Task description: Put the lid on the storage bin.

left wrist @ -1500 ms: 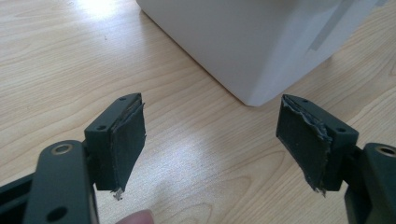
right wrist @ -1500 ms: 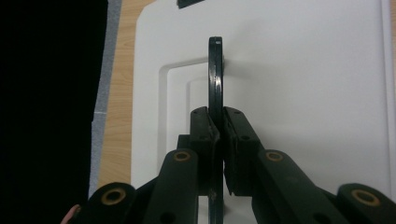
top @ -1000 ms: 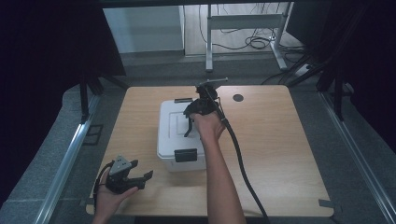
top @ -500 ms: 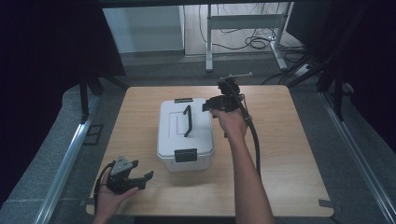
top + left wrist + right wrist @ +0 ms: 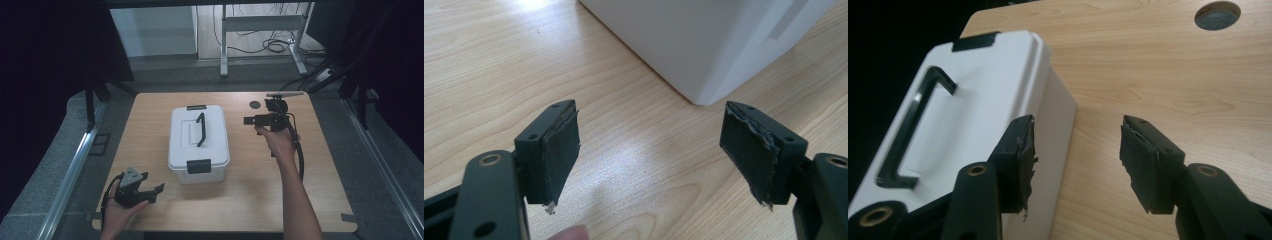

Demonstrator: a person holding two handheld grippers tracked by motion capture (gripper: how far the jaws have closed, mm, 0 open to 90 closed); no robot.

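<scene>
Sitting mid-table: a white lidded box, with an open gripper on either side

Resting near the middle of the wooden table (image 5: 250, 200), a white plastic storage box (image 5: 198, 145) with its lid on. Lying flat along the lid, a black carry handle (image 5: 200, 129). Fastened at the near end, a black latch (image 5: 198, 166); at the far end, a second black latch (image 5: 196, 107).

Held to the right of the box and clear of it, the right gripper (image 5: 248, 121), pointing left toward the box, jaws spread wide with nothing between them. Seen from the right gripper view, the box's long side wall just past the left pad (image 5: 1024, 150), with bare table between the pads. Set into the tabletop beyond, a round grey cable port (image 5: 255, 105).

Held near the front-left corner of the table, the left gripper (image 5: 152, 192), well apart from the box's near end, jaws likewise spread wide and empty. Seen from the left gripper view, a lower corner of the box ahead, bare wood grain between the worn pads (image 5: 561, 150).

Beyond the far edge, a grey floor with a metal table frame (image 5: 260, 30) and loose cables (image 5: 272, 46).
</scene>
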